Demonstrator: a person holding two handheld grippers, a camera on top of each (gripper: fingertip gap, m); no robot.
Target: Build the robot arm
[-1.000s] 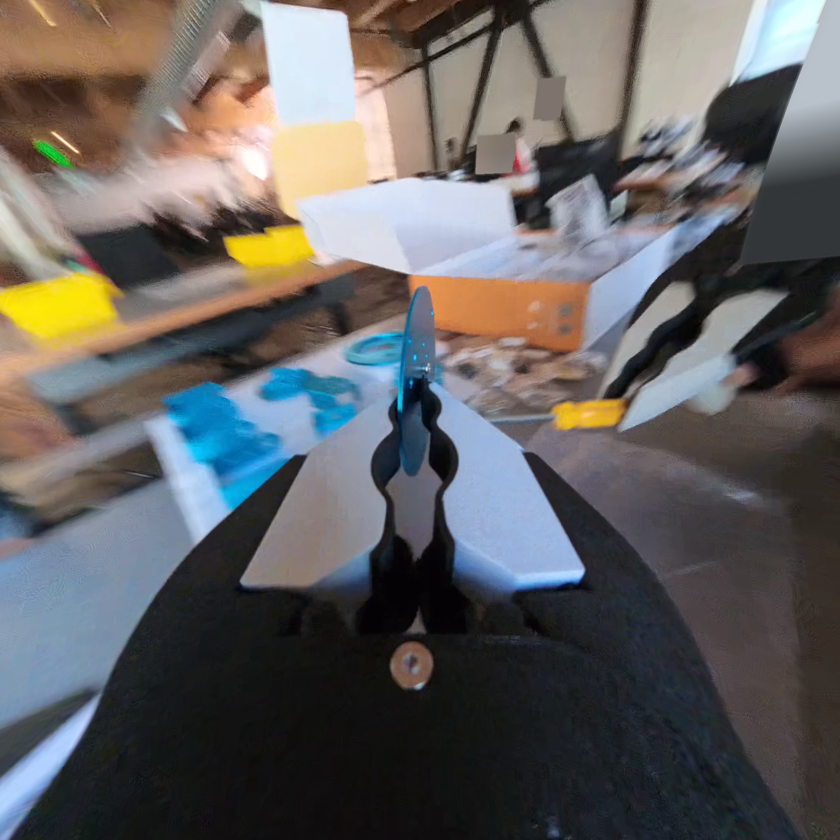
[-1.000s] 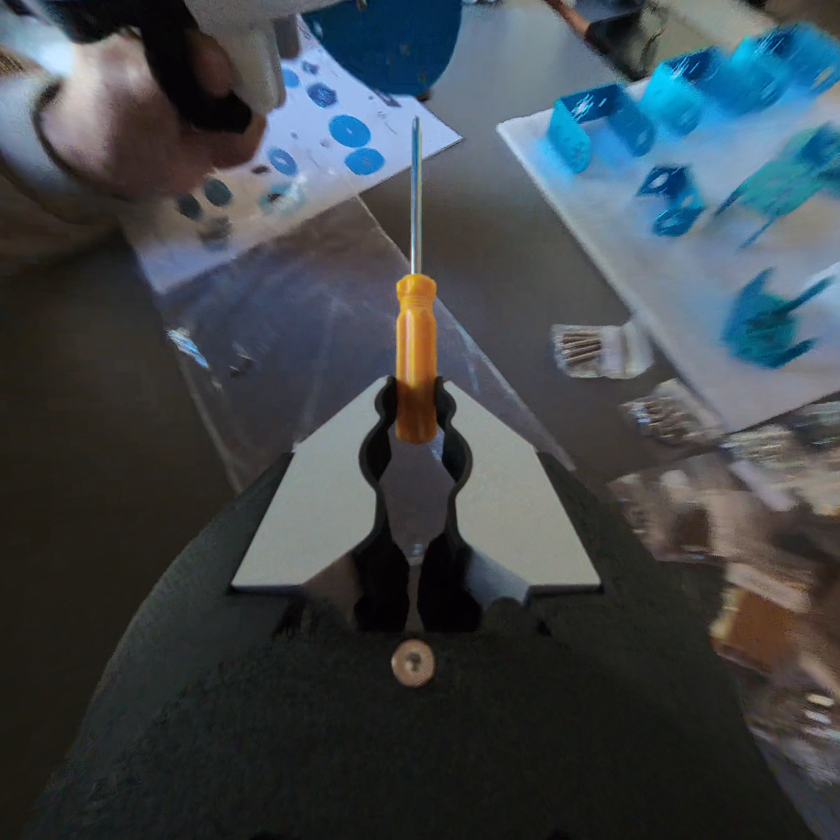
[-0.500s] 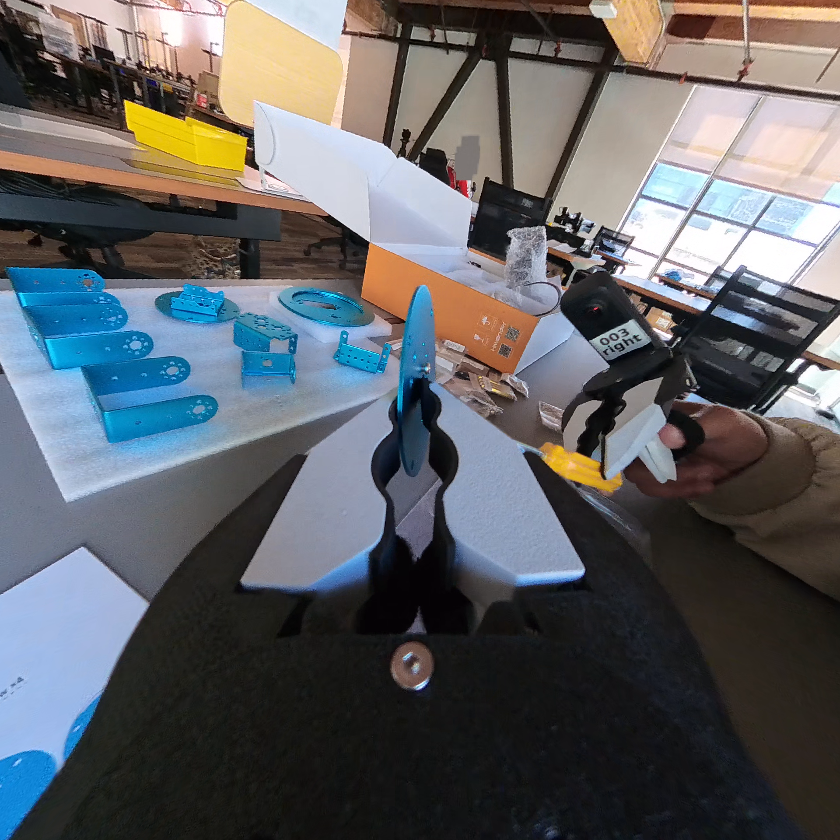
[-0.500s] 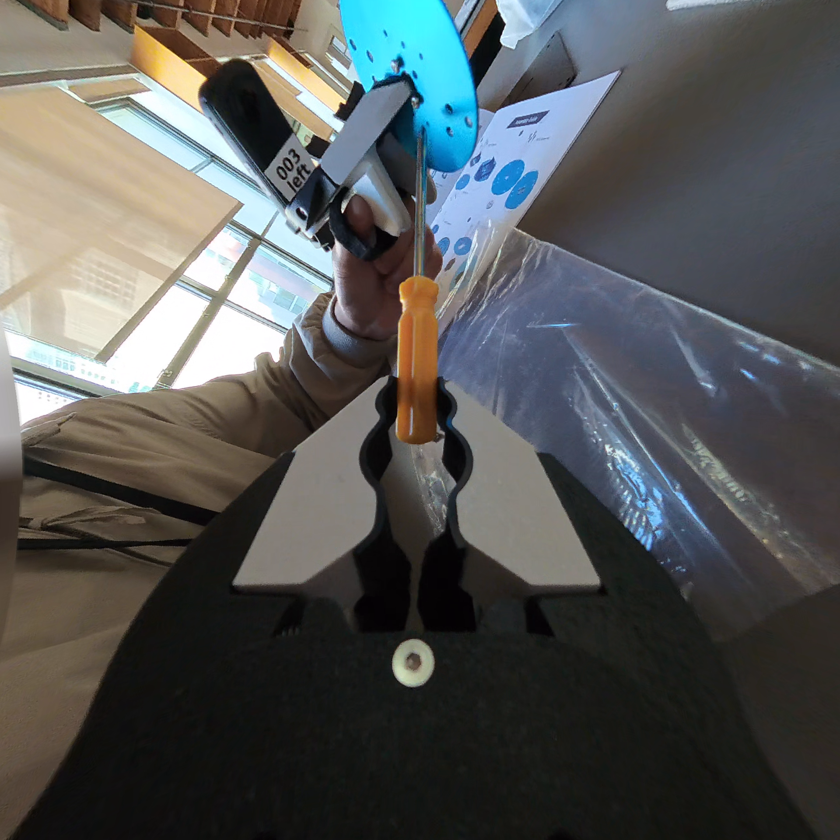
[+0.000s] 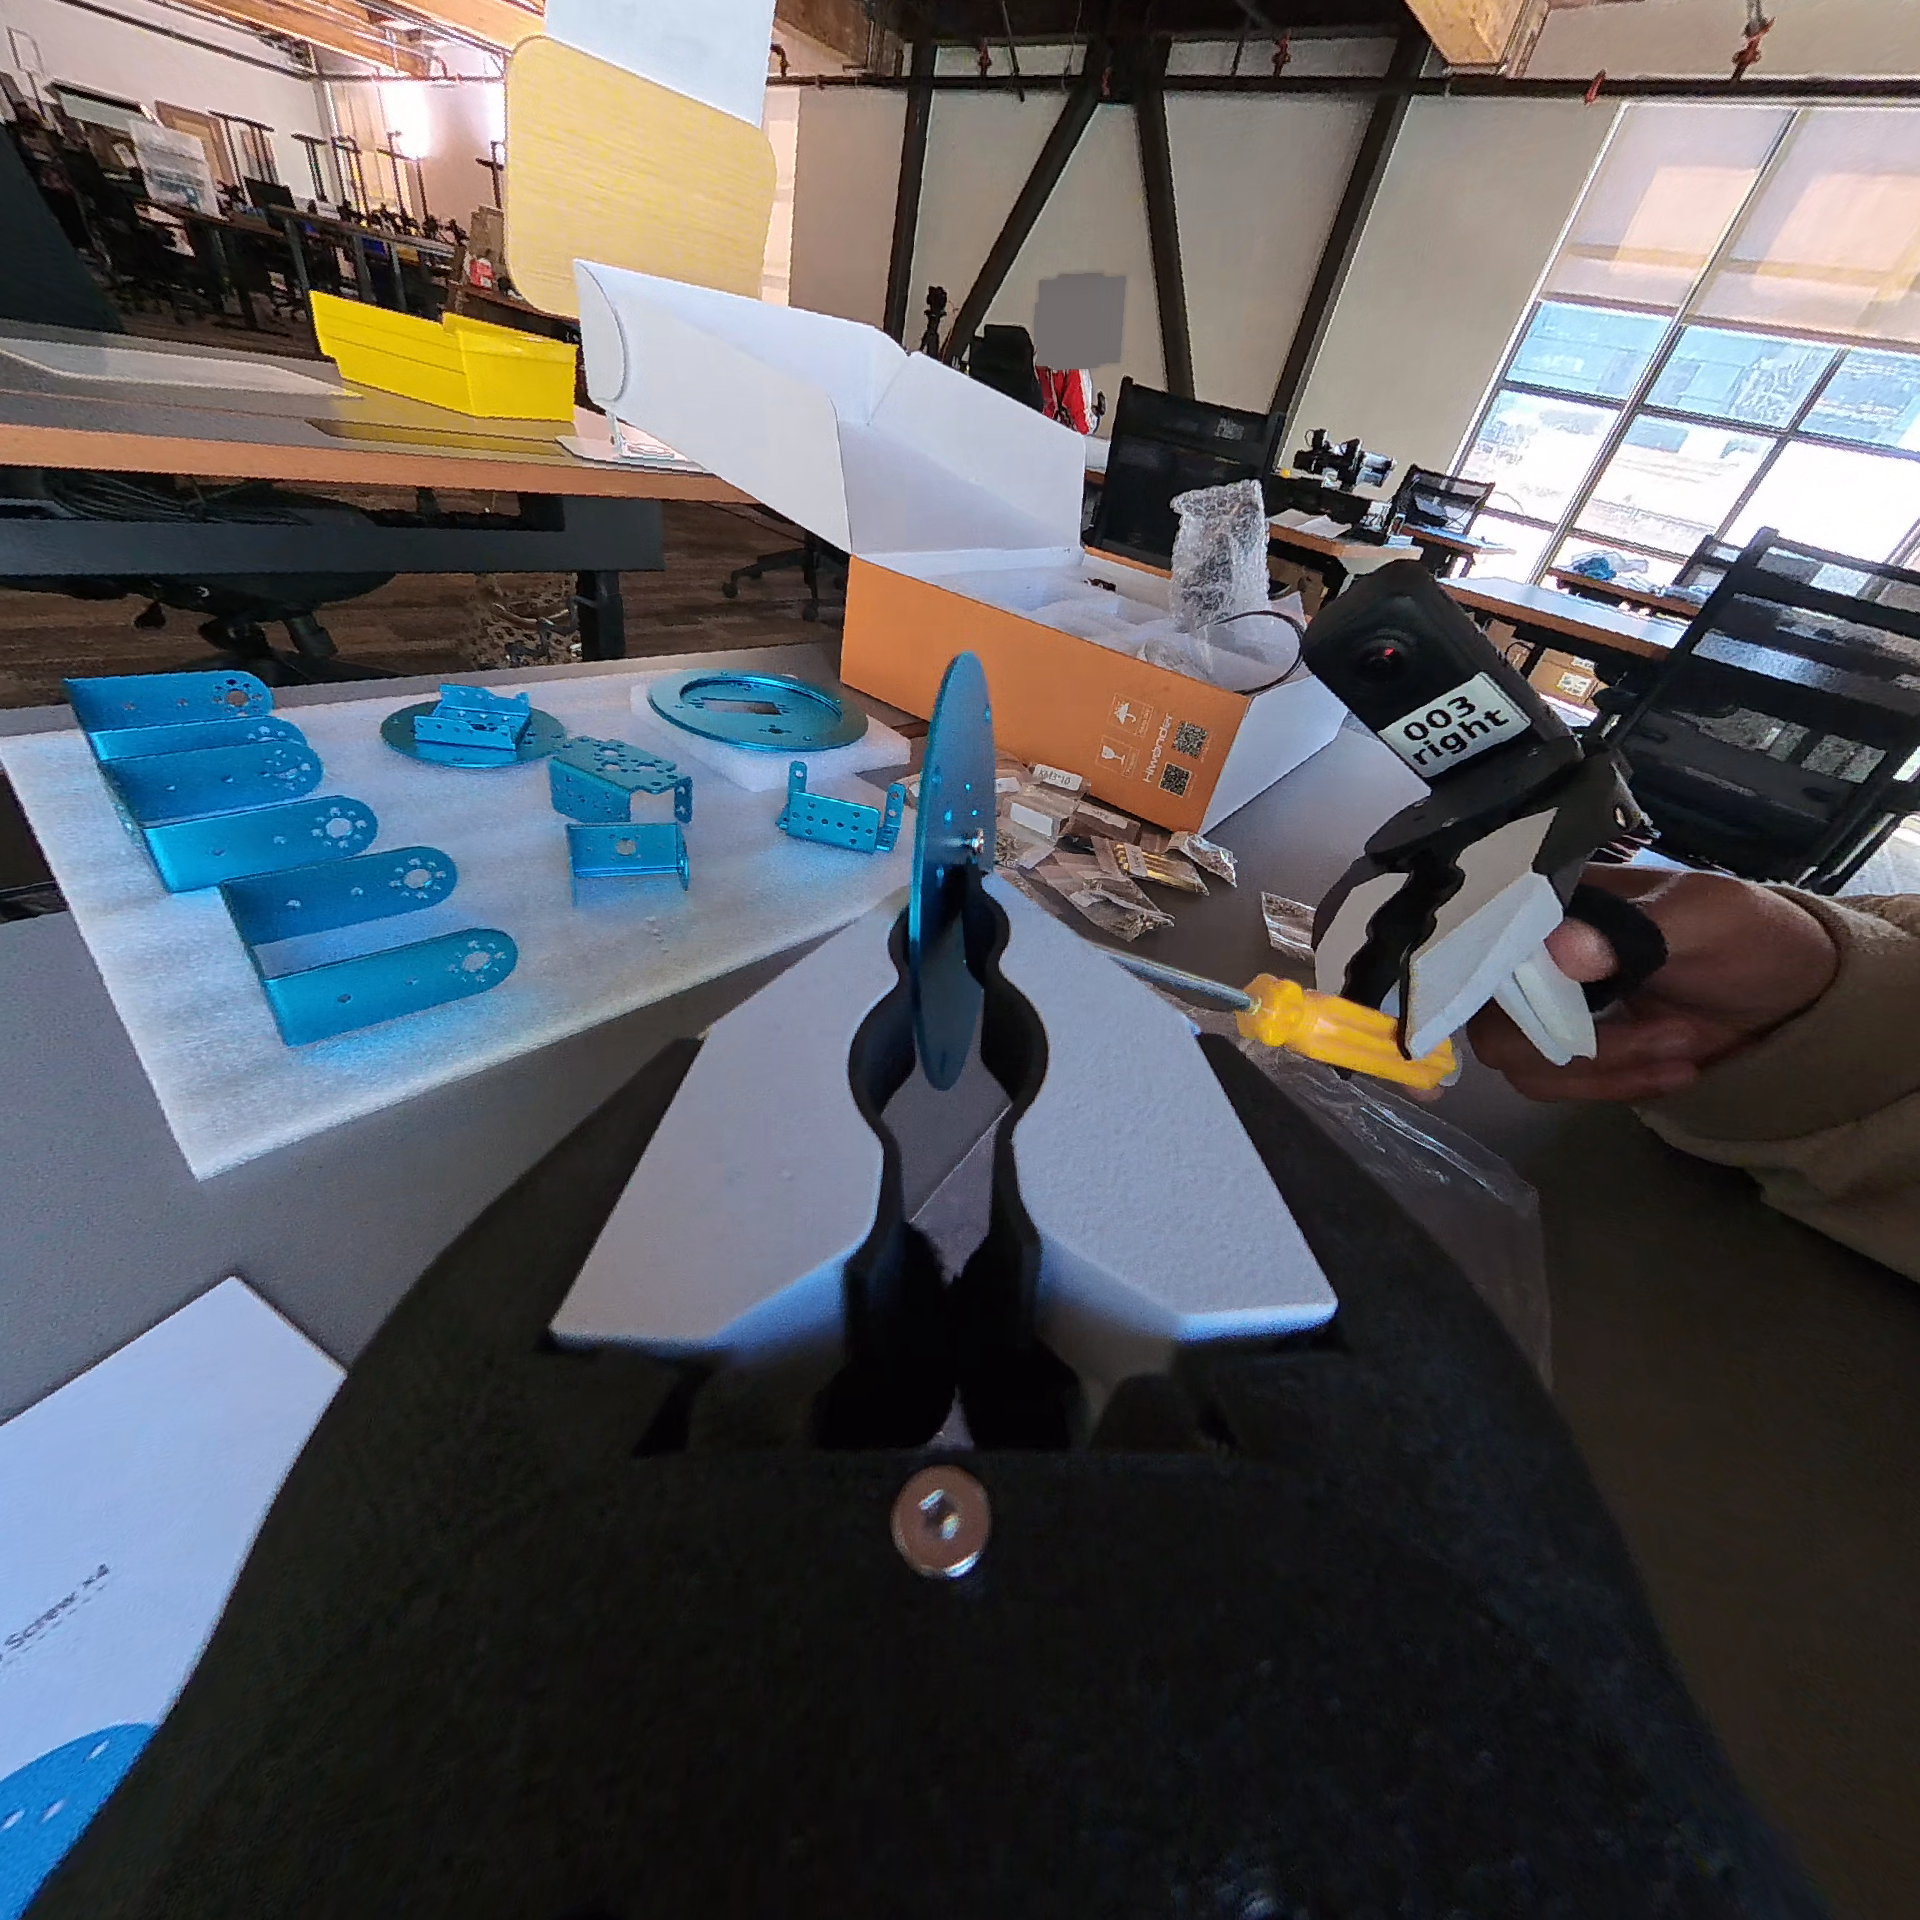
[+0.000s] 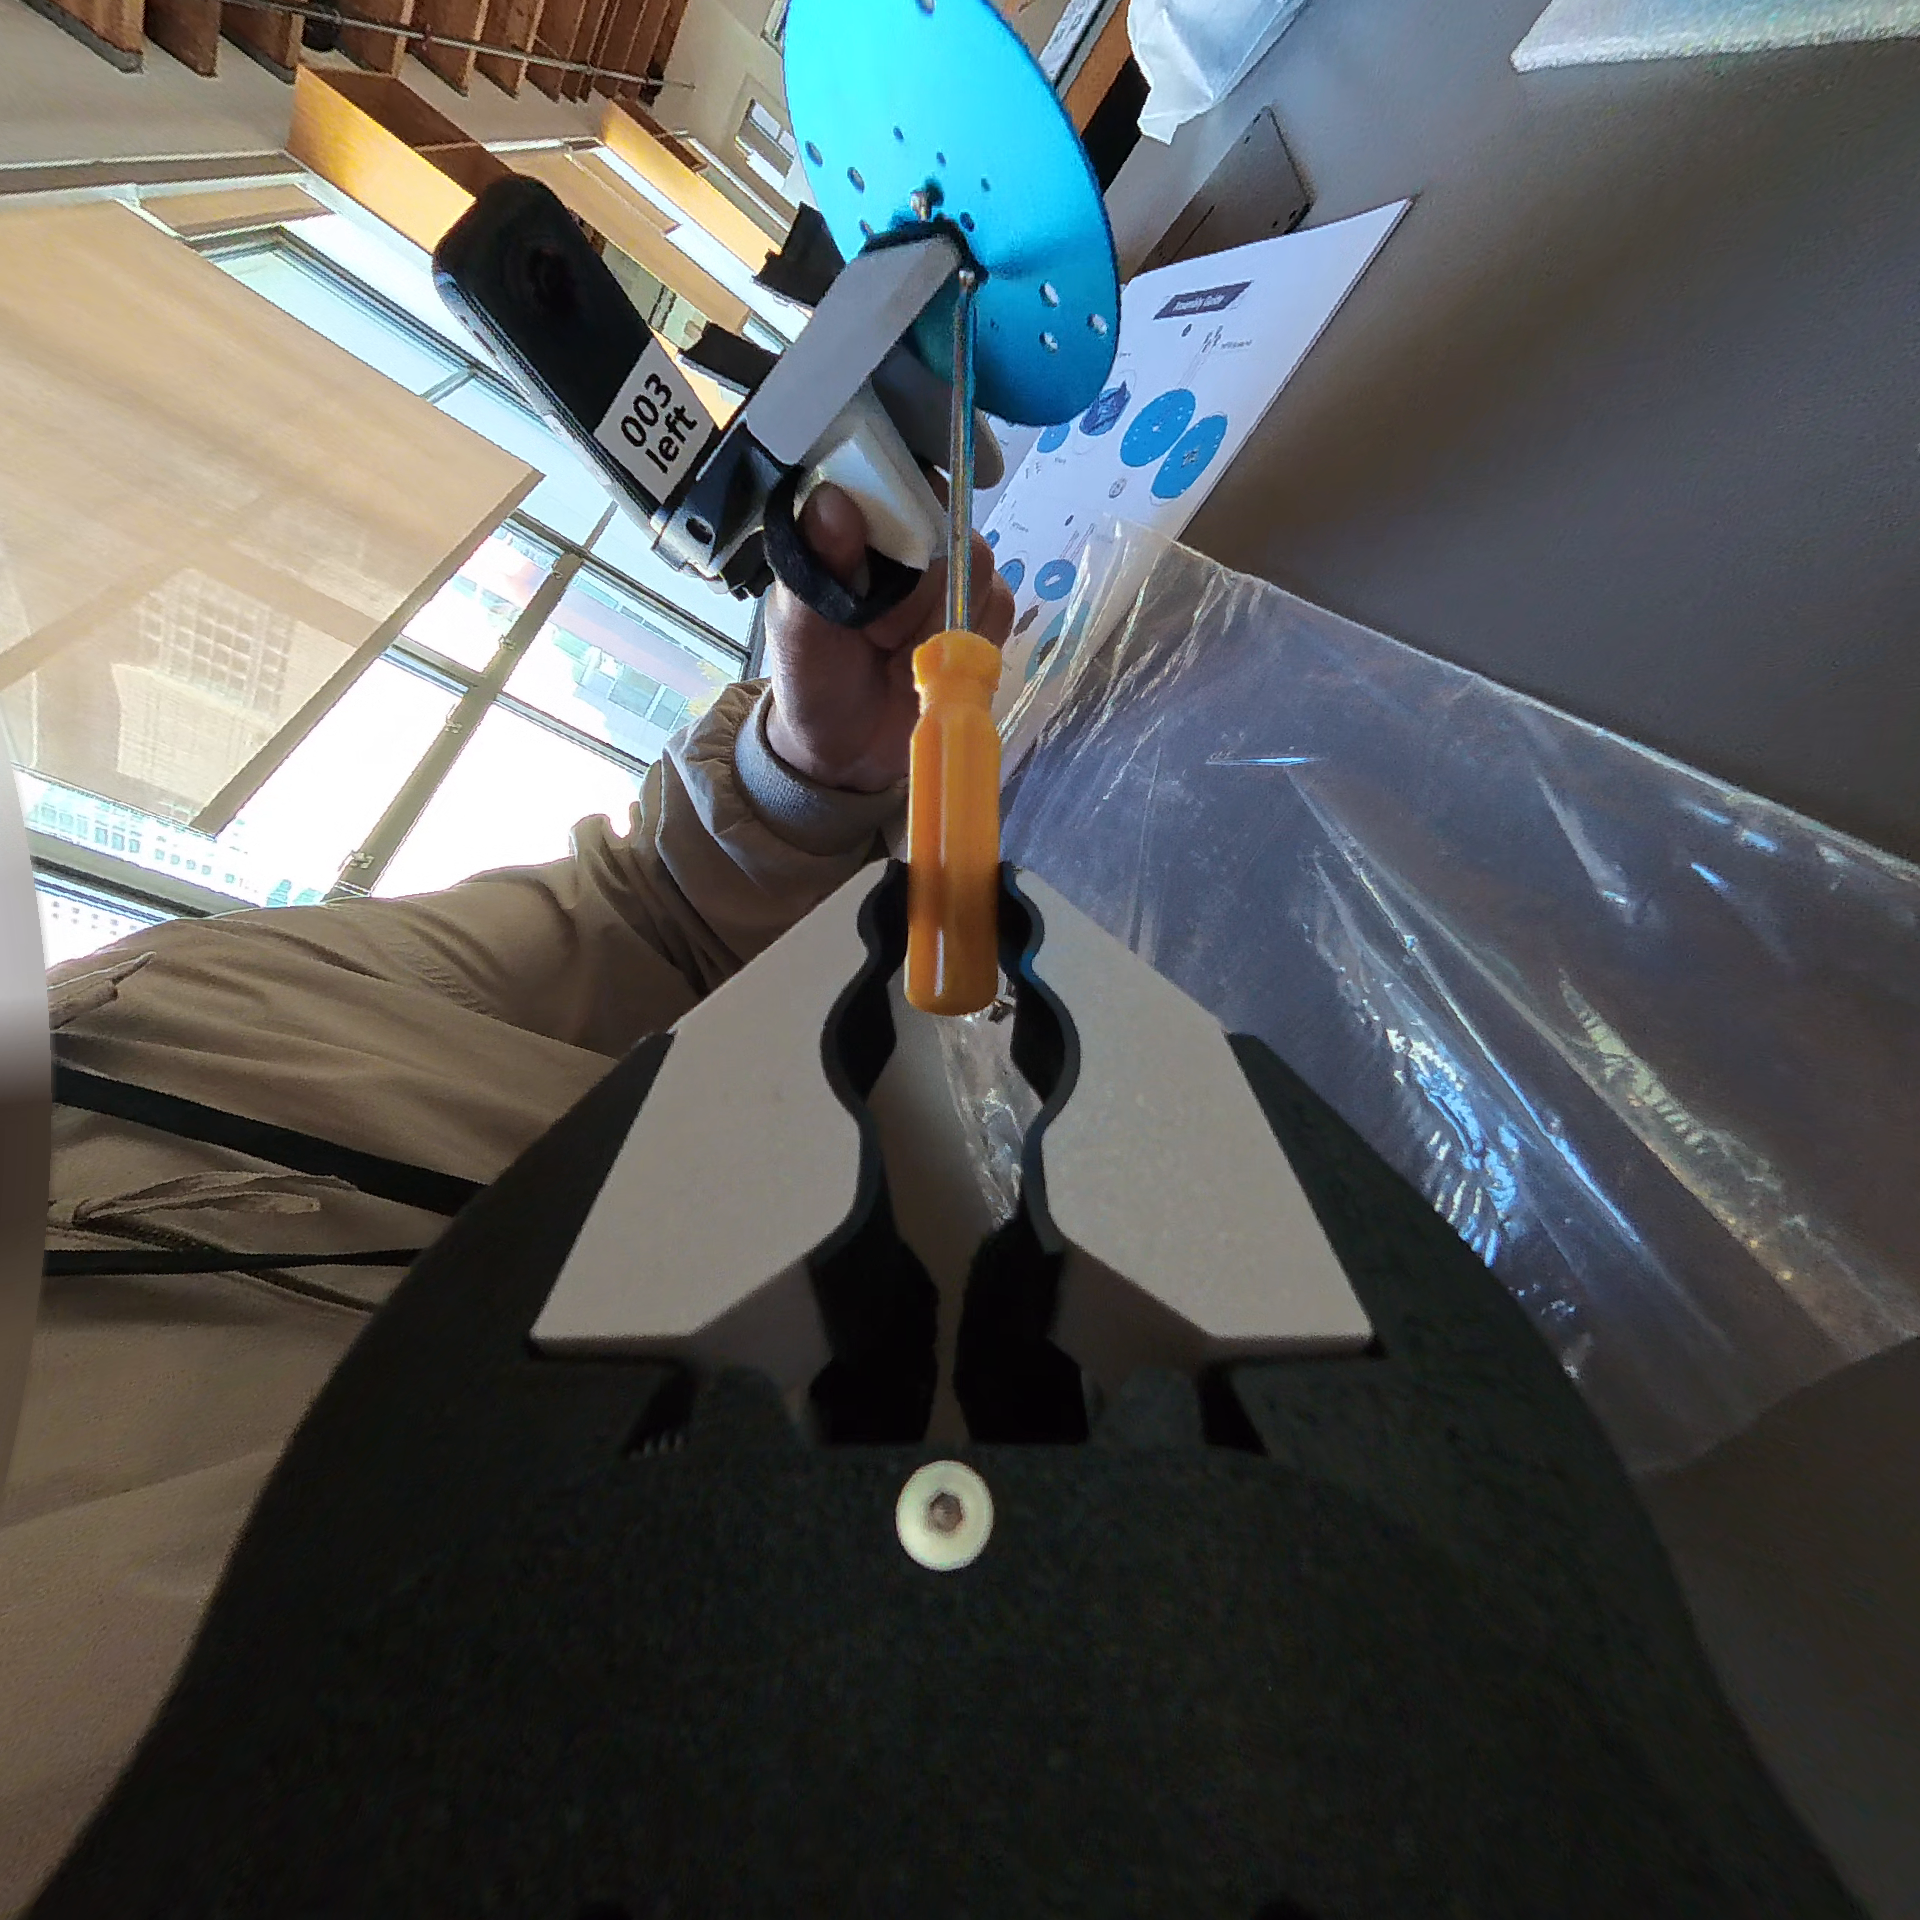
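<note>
My left gripper (image 5: 948, 914) is shut on a blue metal disc (image 5: 951, 790), held upright on edge above the table. The disc also shows in the right wrist view (image 6: 935, 197), with several holes and a small screw (image 6: 968, 275) on its face. My right gripper (image 6: 951, 899) is shut on the orange handle of a screwdriver (image 6: 948, 831). Its steel shaft points at the disc and the tip meets the screw beside the left gripper's finger. In the left wrist view the screwdriver (image 5: 1340, 1023) comes in from the right, held by the right gripper (image 5: 1403, 1023).
A white foam sheet (image 5: 499, 935) holds several blue metal brackets (image 5: 312, 862). Behind stands an open orange box (image 5: 1039, 686) with small bags of screws (image 5: 1122, 873) in front. A clear plastic bag (image 6: 1455, 935) and a printed instruction sheet (image 6: 1195, 416) lie on the grey table. The left gripper's tips are roughly 12 centimeters from the right gripper's.
Both grippers swung up from the table a second ago. Since half a second ago the screwdriver tip has moved closer in, onto the screw on the disc. Both grips are unchanged.
</note>
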